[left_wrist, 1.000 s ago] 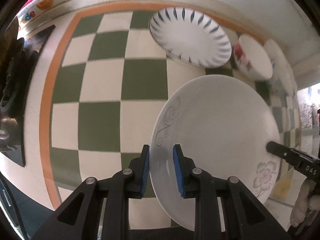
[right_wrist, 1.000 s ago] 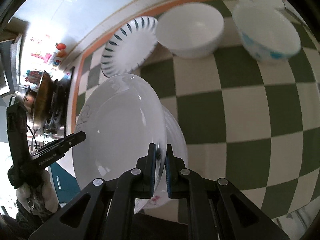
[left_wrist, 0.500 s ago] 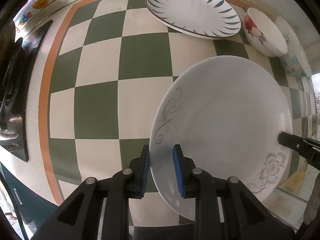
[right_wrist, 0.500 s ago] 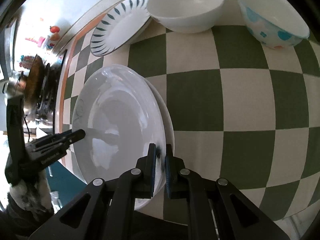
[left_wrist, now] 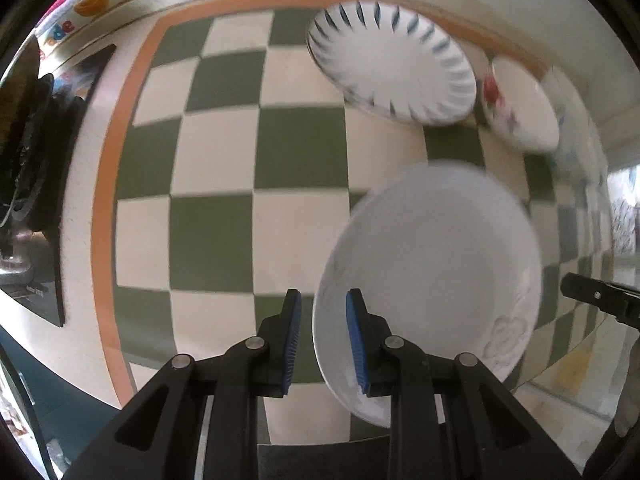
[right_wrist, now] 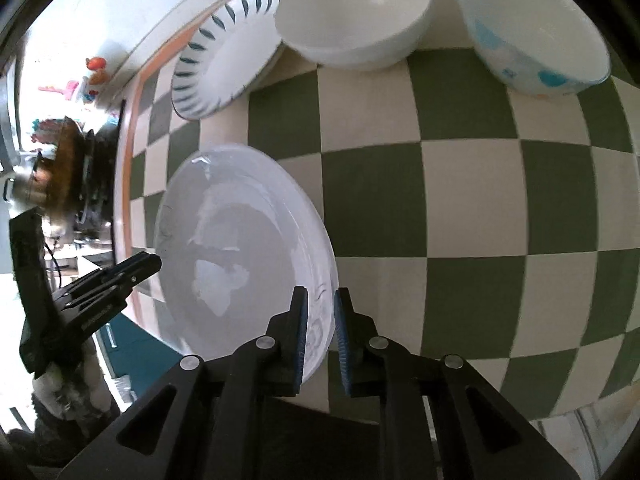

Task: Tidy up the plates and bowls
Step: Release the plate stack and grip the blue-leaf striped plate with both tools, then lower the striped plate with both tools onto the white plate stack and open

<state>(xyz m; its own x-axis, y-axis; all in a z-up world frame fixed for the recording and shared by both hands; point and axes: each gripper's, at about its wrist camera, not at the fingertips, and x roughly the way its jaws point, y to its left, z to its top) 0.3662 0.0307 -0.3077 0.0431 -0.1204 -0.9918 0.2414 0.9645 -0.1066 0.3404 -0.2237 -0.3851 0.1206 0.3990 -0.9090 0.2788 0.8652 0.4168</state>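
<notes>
A white plate (left_wrist: 432, 280), carrying a faint flower print, is lying on the checked surface (left_wrist: 216, 184) at the near edge, apparently on top of a second plate, though the lower one is barely showing. The left gripper (left_wrist: 322, 344) is pointing straight down with its fingers (left_wrist: 292, 340) parted a little around the plate's rim; the pads are not visibly pressing on it. The right gripper (right_wrist: 322, 334) is sitting at the opposite rim, and its jaws have just been opening, with the rim between them but no longer pinched.

Progress, as judged: this plate looks stacked and is being let go. Beyond the white plate, toward the wall, a plate with dark blue rim strokes (right_wrist: 224, 56), a plain white bowl (right_wrist: 356, 12) and a bowl with blue spots (right_wrist: 532, 28) are standing separately, so sorting those appears to be left.

Compared with a second earlier, the right fingers, then clamped tight on the rim, are now standing apart, and the white plate is lying lower and flatter on the surface.
</notes>
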